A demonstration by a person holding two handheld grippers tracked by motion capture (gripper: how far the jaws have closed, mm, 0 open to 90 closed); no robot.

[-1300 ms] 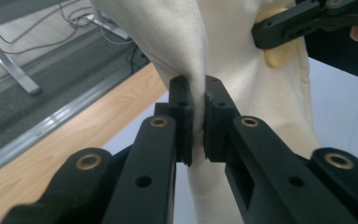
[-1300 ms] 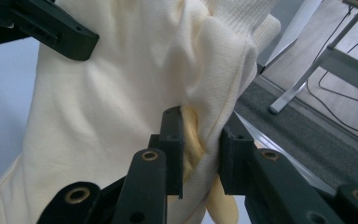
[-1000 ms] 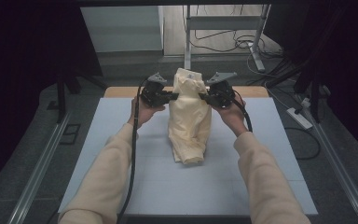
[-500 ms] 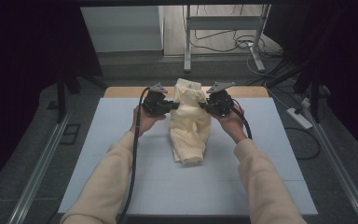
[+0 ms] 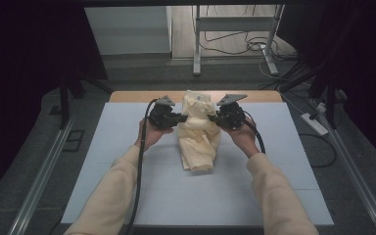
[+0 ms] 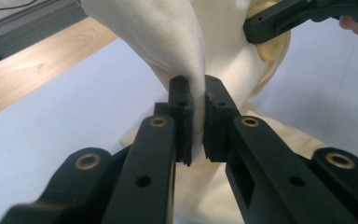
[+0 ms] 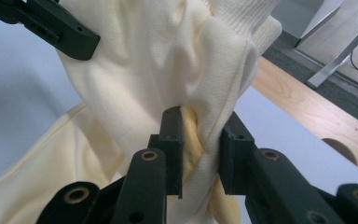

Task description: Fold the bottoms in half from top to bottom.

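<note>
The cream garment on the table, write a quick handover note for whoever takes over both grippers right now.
Left gripper: shut on a thin fold of the cream garment.
Right gripper: shut on a thicker bunch of the same cloth.
Where: the garment's top is held up between the two grippers over the far middle of the pale blue mat; its lower part lies crumpled on the mat, toward the person.
Done: both sides gripped.
Left: probably lay it down and spread it flat; it is bunched and wrinkled, not yet folded.

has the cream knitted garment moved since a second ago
Yes. The cream knitted garment, gripped by the left gripper and right gripper, has sunk: against the wooden table edge its top stood higher before, and more cloth now lies on the pale blue mat.
</note>
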